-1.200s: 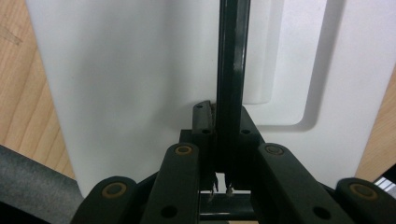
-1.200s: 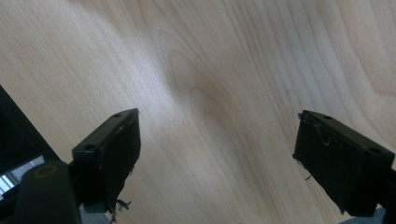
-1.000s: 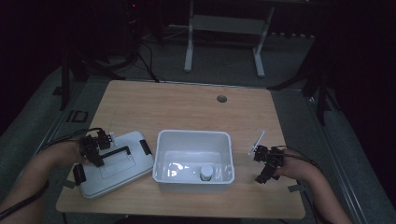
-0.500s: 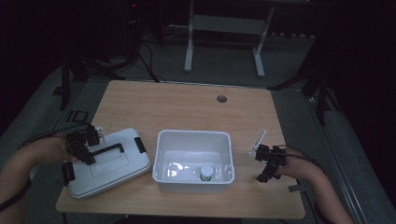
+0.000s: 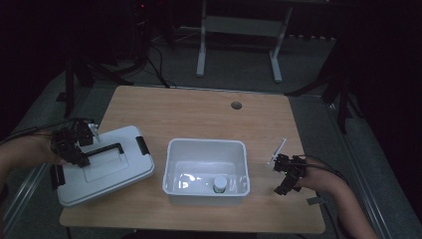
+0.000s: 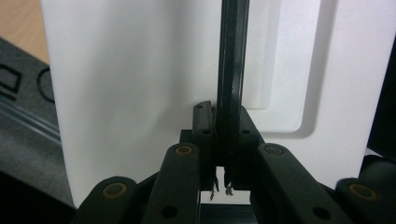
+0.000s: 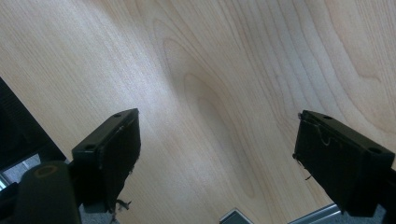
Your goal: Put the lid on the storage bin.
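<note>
Left gripper (image 5: 74, 144) is clamping the black bar handle (image 6: 230, 70) of the flat white plastic lid (image 5: 107, 167), fingers (image 6: 204, 126) clenched tight on it. The lid is lying left of the open white rectangular plastic tub (image 5: 171, 172), near the front-left corner of the light wooden surface (image 5: 199, 114).

To do this well: keep the grip centred on the handle so the lid is not tipping, lift clear, then line its corners up over the tub rim before lowering. The black side latches (image 5: 142, 145) are sitting at the lid's ends, likely needing a press after.

Right gripper (image 5: 286, 174) is hovering right of the tub, fingers (image 7: 109, 144) spread wide, grasping nothing.

Tub is holding one small round white-capped jar (image 5: 219, 184) near its front right; otherwise looking empty.
</note>
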The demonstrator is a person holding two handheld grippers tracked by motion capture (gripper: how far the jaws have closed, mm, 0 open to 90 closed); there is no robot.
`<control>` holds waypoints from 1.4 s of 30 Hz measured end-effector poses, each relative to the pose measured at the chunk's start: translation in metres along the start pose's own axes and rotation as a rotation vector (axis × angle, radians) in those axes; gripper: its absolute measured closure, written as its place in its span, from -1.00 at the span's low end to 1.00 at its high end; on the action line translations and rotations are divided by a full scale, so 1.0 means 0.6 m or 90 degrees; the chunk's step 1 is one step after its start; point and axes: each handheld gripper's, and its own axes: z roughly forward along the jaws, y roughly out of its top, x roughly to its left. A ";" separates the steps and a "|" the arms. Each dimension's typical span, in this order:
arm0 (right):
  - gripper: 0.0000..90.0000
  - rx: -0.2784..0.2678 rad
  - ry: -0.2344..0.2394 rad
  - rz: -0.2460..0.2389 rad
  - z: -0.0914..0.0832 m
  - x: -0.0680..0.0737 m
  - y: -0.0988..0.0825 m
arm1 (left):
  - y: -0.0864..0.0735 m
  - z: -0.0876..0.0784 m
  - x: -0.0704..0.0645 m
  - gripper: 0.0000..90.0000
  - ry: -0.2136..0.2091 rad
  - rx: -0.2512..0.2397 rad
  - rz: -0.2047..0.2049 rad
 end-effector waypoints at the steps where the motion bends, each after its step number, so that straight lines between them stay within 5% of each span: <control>1: -0.69 0.000 0.000 0.000 0.000 0.000 0.000 | 0.001 -0.007 -0.001 0.85 0.006 0.000 0.003; 8: -0.69 0.005 -0.001 0.000 0.001 0.000 0.006 | 0.013 -0.048 -0.005 0.86 0.026 -0.010 0.014; 14: -0.69 0.005 -0.002 -0.005 0.003 0.001 0.010 | 0.054 -0.087 -0.023 0.86 0.034 -0.036 0.054; 42: -0.69 -0.004 -0.008 -0.007 0.003 0.000 -0.002 | 0.306 -0.114 -0.136 0.86 0.015 -0.092 0.262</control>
